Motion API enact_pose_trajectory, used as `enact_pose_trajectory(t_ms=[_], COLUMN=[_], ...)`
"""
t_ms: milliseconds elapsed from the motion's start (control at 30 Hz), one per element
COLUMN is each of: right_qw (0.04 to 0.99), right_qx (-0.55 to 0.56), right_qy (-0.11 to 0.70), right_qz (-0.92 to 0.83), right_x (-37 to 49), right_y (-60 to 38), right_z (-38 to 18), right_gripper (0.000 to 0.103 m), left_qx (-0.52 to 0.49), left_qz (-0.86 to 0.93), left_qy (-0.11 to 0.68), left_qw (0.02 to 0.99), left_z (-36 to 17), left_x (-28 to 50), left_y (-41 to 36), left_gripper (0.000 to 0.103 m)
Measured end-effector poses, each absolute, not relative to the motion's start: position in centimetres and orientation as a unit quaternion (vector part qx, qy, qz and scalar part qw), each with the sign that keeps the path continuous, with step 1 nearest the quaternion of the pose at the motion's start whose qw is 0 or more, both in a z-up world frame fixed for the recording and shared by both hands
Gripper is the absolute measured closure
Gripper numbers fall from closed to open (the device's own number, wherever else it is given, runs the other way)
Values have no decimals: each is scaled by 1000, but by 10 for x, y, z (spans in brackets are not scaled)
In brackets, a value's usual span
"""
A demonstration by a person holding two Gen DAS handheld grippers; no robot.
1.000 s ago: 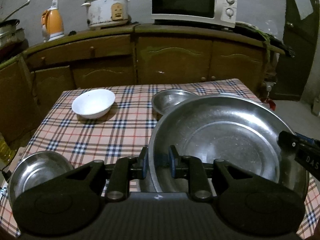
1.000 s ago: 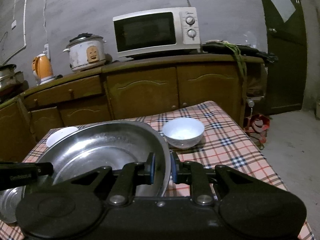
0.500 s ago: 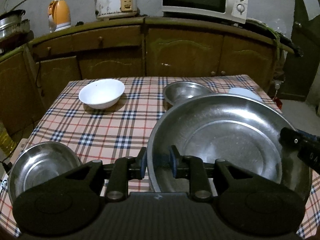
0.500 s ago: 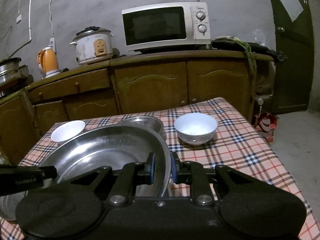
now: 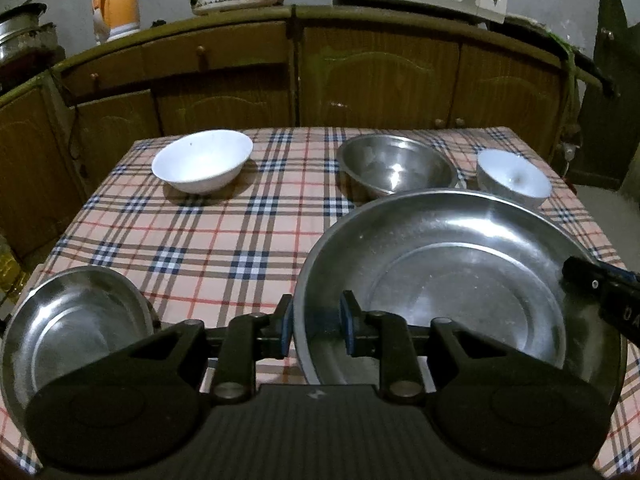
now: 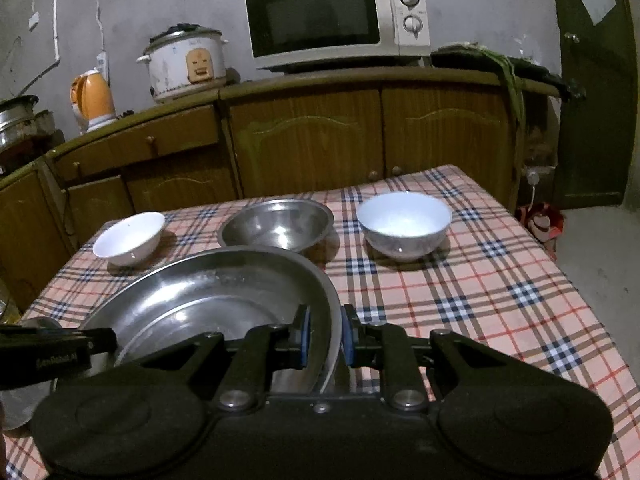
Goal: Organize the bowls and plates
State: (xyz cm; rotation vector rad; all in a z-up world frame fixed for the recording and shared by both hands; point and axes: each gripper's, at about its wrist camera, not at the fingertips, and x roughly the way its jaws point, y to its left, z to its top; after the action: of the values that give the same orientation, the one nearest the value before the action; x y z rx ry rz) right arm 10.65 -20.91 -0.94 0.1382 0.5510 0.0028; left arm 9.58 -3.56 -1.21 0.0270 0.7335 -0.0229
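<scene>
Gripping opposite edges of the large steel basin [image 5: 460, 280], the two grippers hold it low over the near part of the checked tablecloth [image 5: 224, 236]. The left gripper [image 5: 315, 330] has its blue pads astride the basin's near-left rim, fingers narrow, with a small gap showing on the inner side. The right gripper [image 6: 325, 336] pinches the basin's right rim, its pads close together and pressed on the metal wall. In the left wrist view the tip of the right gripper shows at the basin's far right edge. The basin is empty, with only streaks and reflections on its flat bottom.

Just beside the left gripper, at the near left corner of the table, sits a smaller steel dish [image 5: 76, 332], also empty.

Farther back, a row of three bowls stands near the far edge of the table: a shallow white bowl [image 5: 202, 166] on the left, a steel bowl [image 5: 396, 170] in the middle just behind the basin's rim, and a deeper white bowl [image 5: 514, 178] on the right. All three hold nothing.

Beyond the table runs a wooden cabinet [image 6: 312, 136] carrying an orange kettle [image 6: 92, 98], a rice cooker [image 6: 186, 62] and a microwave [image 6: 336, 20].
</scene>
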Motion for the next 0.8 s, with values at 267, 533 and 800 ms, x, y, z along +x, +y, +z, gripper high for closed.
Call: enact_pose_trajectory(t_ms=[267, 533, 800], right_qw=[953, 948, 945], right_qx=[68, 64, 62], right_qy=[296, 313, 322], right_qz=[-4, -6, -7], right_x=[116, 125, 132], right_y=[-213, -212, -213], right_z=[-33, -51, -61], right_gripper=[81, 81, 81], left_qx=[17, 24, 30], left_qz=[-16, -17, -16], left_qy=[379, 389, 386], left_qw=[925, 921, 922], left_z=[-34, -48, -58], left_x=[104, 111, 115], left_y=[-40, -41, -43], left_gripper=[78, 78, 78])
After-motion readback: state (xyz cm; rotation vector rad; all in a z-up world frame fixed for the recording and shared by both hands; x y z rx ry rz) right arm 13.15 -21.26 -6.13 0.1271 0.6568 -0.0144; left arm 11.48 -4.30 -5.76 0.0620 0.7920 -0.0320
